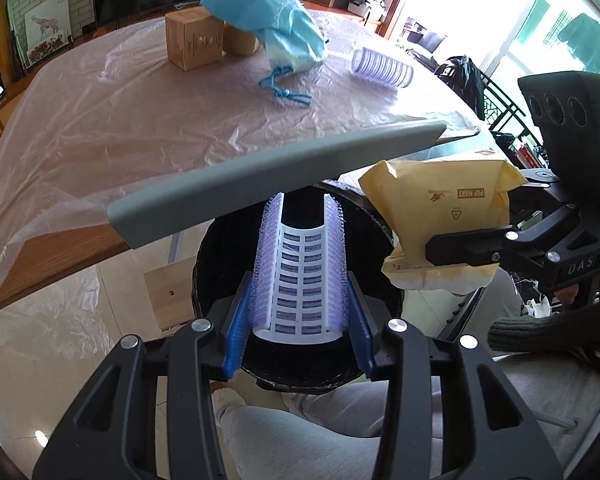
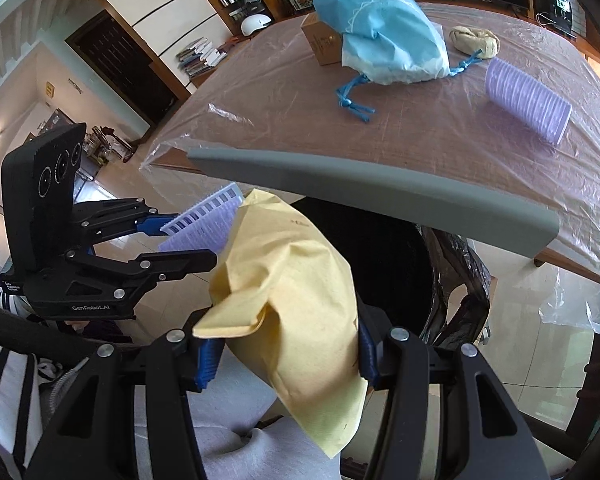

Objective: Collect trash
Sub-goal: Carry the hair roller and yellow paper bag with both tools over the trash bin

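Purple hair roller pinched in my left gripper, yellow padded mailer clamped in my right gripper; either could clip the bin's rim and miss.

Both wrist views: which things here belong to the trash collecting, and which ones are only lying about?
Part of the job:
- purple hair roller half, held in the left gripper
- yellow padded envelope, held in the right gripper
- black trash bag, open below both

Lying about on the table; trash or not, I cannot tell:
- blue drawstring bag
- whole purple roller
- wooden box
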`<state>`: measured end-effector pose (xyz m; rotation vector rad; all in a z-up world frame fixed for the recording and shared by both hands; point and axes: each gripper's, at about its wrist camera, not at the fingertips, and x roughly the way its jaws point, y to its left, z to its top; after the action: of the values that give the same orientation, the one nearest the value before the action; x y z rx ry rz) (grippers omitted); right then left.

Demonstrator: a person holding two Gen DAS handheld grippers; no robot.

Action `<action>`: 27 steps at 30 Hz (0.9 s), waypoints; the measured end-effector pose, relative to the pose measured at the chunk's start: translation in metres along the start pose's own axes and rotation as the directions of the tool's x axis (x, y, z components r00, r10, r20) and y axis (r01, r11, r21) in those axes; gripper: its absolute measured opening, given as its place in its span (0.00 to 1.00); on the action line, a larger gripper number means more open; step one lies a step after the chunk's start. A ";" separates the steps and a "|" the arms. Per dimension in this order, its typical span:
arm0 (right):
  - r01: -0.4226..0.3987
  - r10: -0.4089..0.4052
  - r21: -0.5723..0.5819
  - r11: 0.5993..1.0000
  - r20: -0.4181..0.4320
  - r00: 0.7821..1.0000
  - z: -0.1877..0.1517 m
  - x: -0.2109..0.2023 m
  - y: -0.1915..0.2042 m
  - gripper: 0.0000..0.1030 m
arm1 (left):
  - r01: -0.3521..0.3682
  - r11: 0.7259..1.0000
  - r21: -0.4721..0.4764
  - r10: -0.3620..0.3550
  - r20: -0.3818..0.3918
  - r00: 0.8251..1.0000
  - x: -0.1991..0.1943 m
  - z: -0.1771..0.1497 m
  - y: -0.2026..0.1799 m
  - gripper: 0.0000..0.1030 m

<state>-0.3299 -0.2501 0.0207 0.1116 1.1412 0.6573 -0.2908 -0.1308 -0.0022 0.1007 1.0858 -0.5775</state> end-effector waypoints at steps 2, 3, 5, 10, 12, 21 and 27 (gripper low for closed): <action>0.010 -0.010 -0.002 1.000 -0.012 1.000 -0.001 0.005 -0.001 0.51 | -0.004 1.000 -0.001 0.004 -0.009 1.000 0.005 -0.001 0.001 0.43; 0.014 -0.014 0.000 1.000 -0.017 1.000 -0.002 0.007 -0.002 0.51 | -0.006 1.000 -0.003 0.006 -0.013 1.000 0.007 -0.002 0.002 0.43; 0.017 -0.017 0.008 1.000 -0.023 1.000 -0.003 0.013 -0.006 0.51 | -0.011 1.000 -0.005 0.011 -0.021 1.000 0.012 -0.003 0.004 0.43; 0.036 -0.035 0.021 0.999 -0.041 0.999 -0.002 0.027 -0.012 0.51 | -0.018 1.000 -0.010 0.018 -0.037 0.999 0.020 -0.005 0.007 0.43; 0.038 -0.037 0.028 0.999 -0.045 0.998 -0.001 0.032 -0.015 0.51 | -0.024 1.000 -0.010 0.023 -0.043 0.999 0.023 -0.006 0.009 0.43; 0.069 -0.064 0.058 0.996 -0.077 0.995 -0.002 0.047 -0.021 0.51 | -0.034 0.999 -0.018 0.033 -0.069 0.997 0.037 -0.006 0.011 0.43; 0.101 -0.095 0.071 0.992 -0.089 0.992 -0.003 0.055 -0.026 0.51 | -0.042 0.999 -0.016 0.040 -0.088 0.995 0.048 -0.005 0.012 0.43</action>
<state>-0.3078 -0.2424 -0.0351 0.0916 1.2468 0.5362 -0.2723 -0.1378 -0.0482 0.1335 1.1717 -0.5306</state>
